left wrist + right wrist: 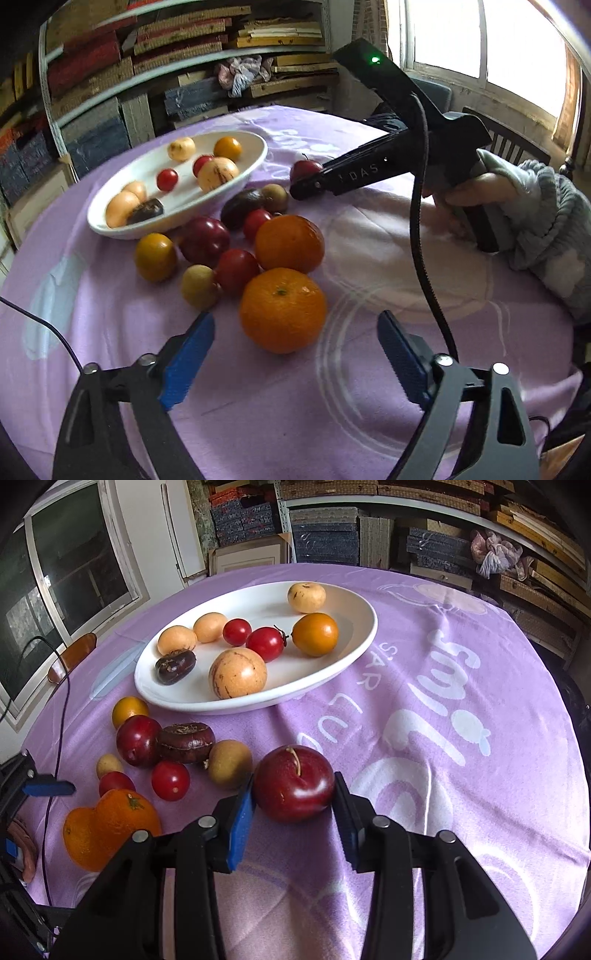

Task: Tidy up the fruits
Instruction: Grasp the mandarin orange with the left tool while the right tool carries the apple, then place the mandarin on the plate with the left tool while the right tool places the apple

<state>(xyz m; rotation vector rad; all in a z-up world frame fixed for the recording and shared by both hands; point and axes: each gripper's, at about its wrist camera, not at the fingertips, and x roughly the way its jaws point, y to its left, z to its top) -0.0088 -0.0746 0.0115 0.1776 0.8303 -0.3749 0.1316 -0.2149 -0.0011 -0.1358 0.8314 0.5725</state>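
Tablecloth point(424, 635) hidden beneath claw-gripped plum point(295, 782).

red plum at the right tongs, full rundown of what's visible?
The red plum is dark red, glossy and smooth-skinned, with a thin tan stem curling from a dimple on top. It sits on the purple tablecloth, apart from the other loose fruit, between the blue pads of the right tongs, which look closed against both its sides.

L wrist cam: low, looks across table w/ fruit near. R wrist cam: closer, facing white dish point(364, 642). Both share dish point(255, 164), loose fruit.
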